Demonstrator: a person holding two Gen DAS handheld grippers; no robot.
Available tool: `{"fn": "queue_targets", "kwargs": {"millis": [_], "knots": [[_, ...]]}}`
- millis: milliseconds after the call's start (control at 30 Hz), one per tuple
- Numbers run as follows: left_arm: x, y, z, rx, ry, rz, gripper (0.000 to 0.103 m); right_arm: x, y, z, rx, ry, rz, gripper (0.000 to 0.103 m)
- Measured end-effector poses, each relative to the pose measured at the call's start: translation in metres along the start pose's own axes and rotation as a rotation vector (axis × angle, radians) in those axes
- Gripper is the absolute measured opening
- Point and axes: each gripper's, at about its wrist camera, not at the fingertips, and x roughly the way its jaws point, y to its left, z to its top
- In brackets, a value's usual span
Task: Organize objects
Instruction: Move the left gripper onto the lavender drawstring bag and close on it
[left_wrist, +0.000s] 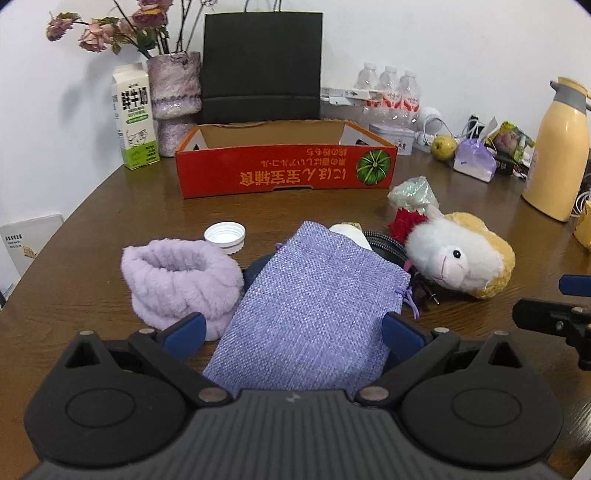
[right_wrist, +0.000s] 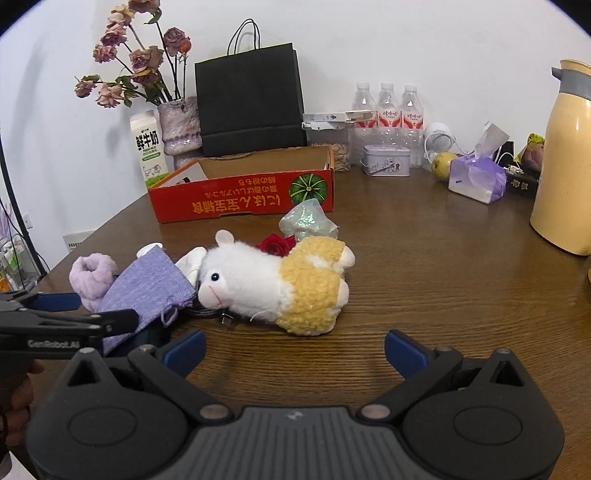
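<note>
meanwhile both claws gape; purple pouch (left_wrist: 306, 314) between left claw (left_wrist: 293, 332), red box (left_wrist: 286, 168) apart.

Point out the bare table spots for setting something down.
Bare wood lies between the plush sheep, the tissue pack and the yellow flask, and before the red box. Crowded: around the purple pouch and along the wall.

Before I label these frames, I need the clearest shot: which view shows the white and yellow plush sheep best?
The right wrist view: the white and yellow plush sheep lies whole on its side, head to rump. The left wrist view shows the sheep mostly head-on at the right, its body foreshortened behind the face.
</note>
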Motion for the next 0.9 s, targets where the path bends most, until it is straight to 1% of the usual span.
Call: {"fn": "queue_targets", "kwargs": {"millis": [333,433,467,633,700,733,833,867,900], "knots": [[0.012,0.000,-0.001,-0.005,0.019,-0.055,0.102,0.003,0.000,0.000,0.002,0.007,0.001,0.103],[0.009,0.000,-0.002,-0.011,0.009,-0.086,0.088,0.003,0.000,0.000,0.003,0.009,0.002,0.103],[0.007,-0.001,-0.002,-0.009,0.005,-0.097,0.081,0.002,0.000,0.000,0.003,0.009,0.003,0.103],[-0.001,-0.005,-0.003,0.005,-0.018,-0.077,0.072,0.001,0.000,0.000,0.002,0.007,0.005,0.103],[-0.005,-0.007,-0.002,0.016,-0.028,-0.068,0.062,0.001,0.000,0.000,0.001,0.005,0.005,0.103],[-0.007,-0.009,-0.002,0.029,-0.036,-0.064,0.059,0.001,0.000,0.000,0.002,0.005,0.005,0.103],[-0.012,-0.011,-0.003,0.043,-0.044,-0.072,0.042,-0.001,0.001,-0.001,0.000,0.002,0.009,0.103],[-0.013,-0.010,-0.003,0.041,-0.045,-0.086,0.033,-0.002,0.002,-0.001,-0.001,0.001,0.011,0.103],[-0.014,-0.009,-0.003,0.035,-0.045,-0.100,0.028,-0.003,0.002,-0.001,-0.002,0.000,0.012,0.103]]}}
